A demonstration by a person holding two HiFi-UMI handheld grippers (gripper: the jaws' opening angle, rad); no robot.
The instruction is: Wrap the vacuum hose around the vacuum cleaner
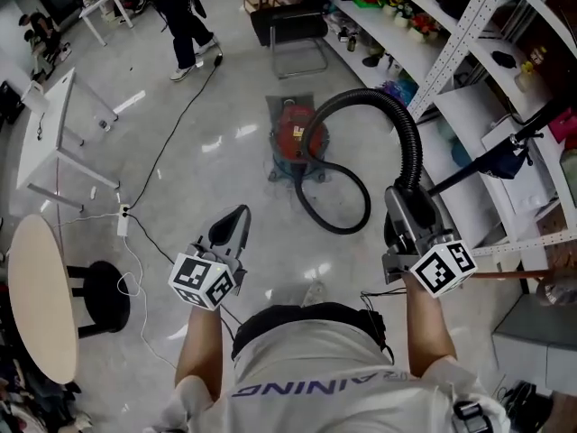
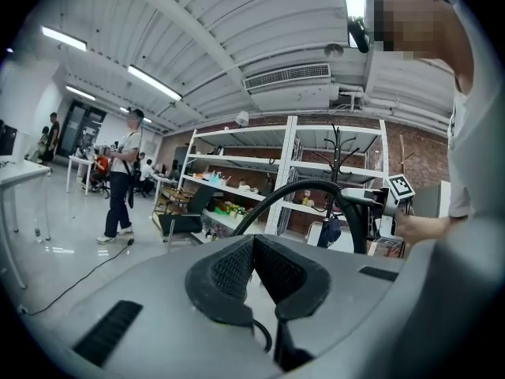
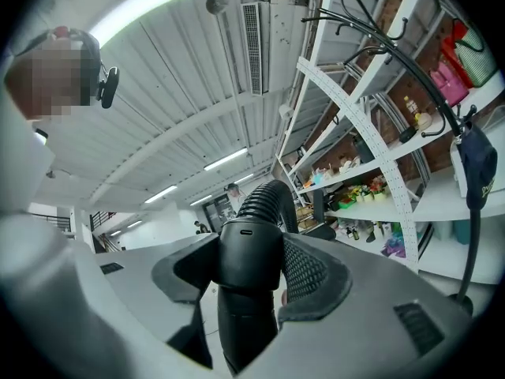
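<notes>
A red vacuum cleaner (image 1: 297, 138) stands on the floor ahead of me. Its black ribbed hose (image 1: 410, 142) loops over the floor, then arches up to my right gripper (image 1: 410, 210). That gripper is shut on the hose's rigid black end piece (image 3: 251, 259), which fills the space between the pads, and the ribbed hose (image 3: 264, 200) curves away beyond it. My left gripper (image 1: 236, 216) hangs in the air left of the hose, its tips together with nothing between them. In the left gripper view the hose (image 2: 276, 200) arcs across to the right gripper (image 2: 371, 204).
White shelving (image 1: 451, 70) full of goods runs along the right. A black chair (image 1: 293, 30) stands behind the vacuum. At left are a white table (image 1: 54, 133), a round table (image 1: 41, 296), a black stool (image 1: 108, 291) and a power strip (image 1: 123, 219) with cables. A person (image 1: 180, 16) walks at the back.
</notes>
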